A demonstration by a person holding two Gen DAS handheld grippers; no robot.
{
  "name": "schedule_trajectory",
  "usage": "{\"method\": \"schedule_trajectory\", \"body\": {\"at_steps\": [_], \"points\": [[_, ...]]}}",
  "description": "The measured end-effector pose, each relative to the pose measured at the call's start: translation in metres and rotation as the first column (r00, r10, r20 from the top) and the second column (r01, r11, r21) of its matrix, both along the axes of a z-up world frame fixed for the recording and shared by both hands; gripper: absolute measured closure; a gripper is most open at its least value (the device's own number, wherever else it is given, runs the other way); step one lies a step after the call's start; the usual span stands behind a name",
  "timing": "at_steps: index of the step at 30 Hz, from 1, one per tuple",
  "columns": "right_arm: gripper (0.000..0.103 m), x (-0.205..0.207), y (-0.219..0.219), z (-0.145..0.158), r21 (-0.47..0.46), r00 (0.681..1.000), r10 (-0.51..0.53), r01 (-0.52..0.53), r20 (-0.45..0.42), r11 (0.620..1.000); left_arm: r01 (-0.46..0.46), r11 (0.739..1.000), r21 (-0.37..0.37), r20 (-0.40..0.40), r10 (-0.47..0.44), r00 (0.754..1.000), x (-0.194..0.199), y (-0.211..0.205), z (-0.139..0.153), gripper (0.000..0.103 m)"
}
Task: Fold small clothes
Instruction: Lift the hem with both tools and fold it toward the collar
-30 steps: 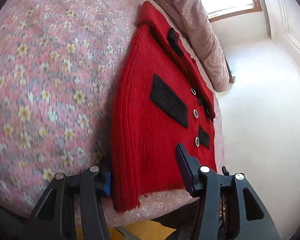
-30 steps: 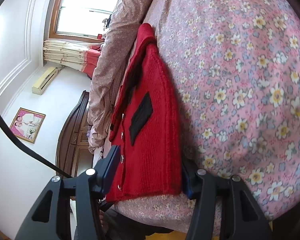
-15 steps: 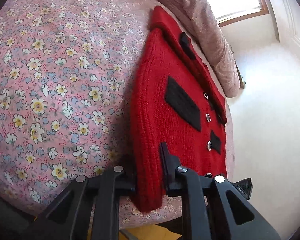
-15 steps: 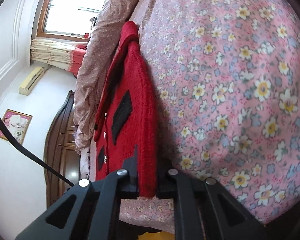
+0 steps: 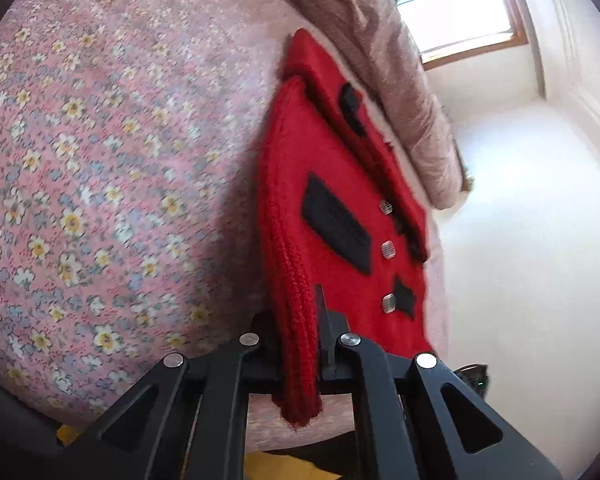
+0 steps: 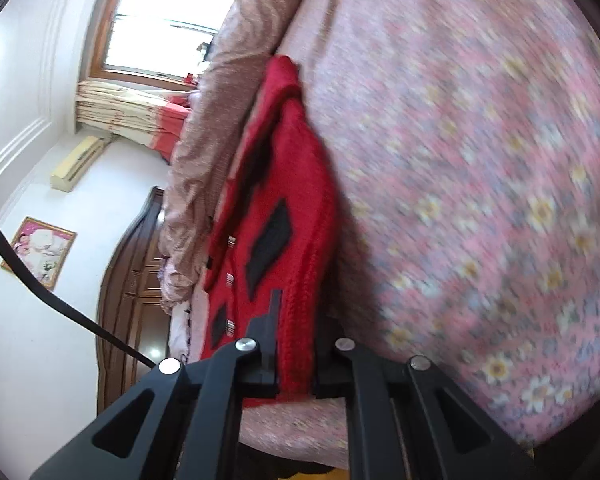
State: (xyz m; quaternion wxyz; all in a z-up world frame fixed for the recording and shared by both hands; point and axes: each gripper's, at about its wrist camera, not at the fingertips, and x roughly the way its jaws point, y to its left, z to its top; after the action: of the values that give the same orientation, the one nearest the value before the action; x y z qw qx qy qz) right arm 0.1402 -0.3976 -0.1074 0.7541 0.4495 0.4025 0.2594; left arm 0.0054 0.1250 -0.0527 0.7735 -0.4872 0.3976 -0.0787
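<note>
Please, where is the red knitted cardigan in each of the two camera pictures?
Left wrist view: the red cardigan runs from the centre up, right of the flowered bedspread; the left gripper is shut on its near edge.
Right wrist view: the cardigan is left of centre; the right gripper is shut on its near edge.
Shared landmark: the window.

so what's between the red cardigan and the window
A rumpled pinkish-brown quilt lies between the red cardigan and the window, shown in both wrist views.
</note>
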Motion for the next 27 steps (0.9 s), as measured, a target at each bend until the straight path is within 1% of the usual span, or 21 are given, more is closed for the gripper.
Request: {"method": "schedule_trajectory", "body": {"at_steps": [2,4,6,9,11,12,13,15,16,18,20,21,23,25,27], "points": [[0.094,0.006,0.002,0.011,0.006,0.999,0.006,-0.006,0.045,1.000,-0.006,1.000,-0.026,0.036,0.007,0.999,0.003,0.005,0.010,0.101],[0.094,0.016,0.004,0.025,0.013,0.996,0.005,-0.006,0.093,1.000,-0.006,0.999,-0.036,0.066,0.009,0.998,0.011,0.010,0.020,0.101],[0.094,0.030,0.009,0.042,0.019,0.990,0.013,-0.016,0.144,1.000,0.001,1.000,-0.023,0.088,0.002,0.996,0.025,0.015,0.031,0.101],[0.094,0.056,0.016,0.065,-0.008,0.973,0.022,-0.021,0.229,1.000,0.002,1.000,-0.004,0.119,-0.001,0.993,0.051,0.024,0.043,0.101],[0.094,0.079,0.020,0.074,0.001,0.965,0.012,-0.013,0.261,1.000,-0.010,1.000,-0.013,0.111,0.011,0.994,0.075,0.032,0.048,0.101],[0.094,0.091,0.021,0.077,0.010,0.965,0.003,-0.006,0.262,1.000,-0.009,1.000,-0.010,0.117,0.010,0.993,0.086,0.035,0.051,0.101],[0.094,0.107,0.024,0.081,0.021,0.964,-0.002,-0.003,0.266,1.000,-0.005,1.000,0.015,0.129,0.003,0.992,0.098,0.037,0.056,0.101],[0.094,0.130,0.028,0.087,0.014,0.960,-0.004,0.000,0.280,1.000,-0.019,0.993,0.116,0.138,0.003,0.990,0.124,0.039,0.066,0.101],[0.094,0.142,0.030,0.090,-0.001,0.958,-0.004,0.005,0.287,1.000,-0.021,0.991,0.131,0.135,0.003,0.991,0.135,0.041,0.068,0.101],[0.094,0.167,0.035,0.095,-0.029,0.956,-0.005,0.014,0.293,0.999,-0.023,0.990,0.142,0.137,0.004,0.991,0.159,0.045,0.069,0.101],[0.094,0.191,0.038,0.095,-0.036,0.960,-0.013,0.024,0.278,0.999,-0.039,0.985,0.168,0.133,0.016,0.991,0.178,0.049,0.069,0.101],[0.094,0.201,0.040,0.095,-0.037,0.961,-0.016,0.027,0.274,0.999,-0.044,0.984,0.170,0.127,0.022,0.992,0.187,0.050,0.068,0.101],[0.094,0.214,0.042,0.091,-0.050,0.964,-0.023,0.038,0.264,0.998,-0.037,0.986,0.165,0.124,0.016,0.992,0.202,0.051,0.069,0.101],[0.094,0.227,0.047,0.087,-0.042,0.972,-0.029,0.040,0.231,0.998,-0.035,0.981,0.190,0.119,0.012,0.993,0.213,0.053,0.069,0.101],[0.094,0.235,0.051,0.087,-0.036,0.974,-0.032,0.041,0.223,0.998,-0.030,0.978,0.204,0.121,0.005,0.993,0.223,0.053,0.070,0.101]]}}
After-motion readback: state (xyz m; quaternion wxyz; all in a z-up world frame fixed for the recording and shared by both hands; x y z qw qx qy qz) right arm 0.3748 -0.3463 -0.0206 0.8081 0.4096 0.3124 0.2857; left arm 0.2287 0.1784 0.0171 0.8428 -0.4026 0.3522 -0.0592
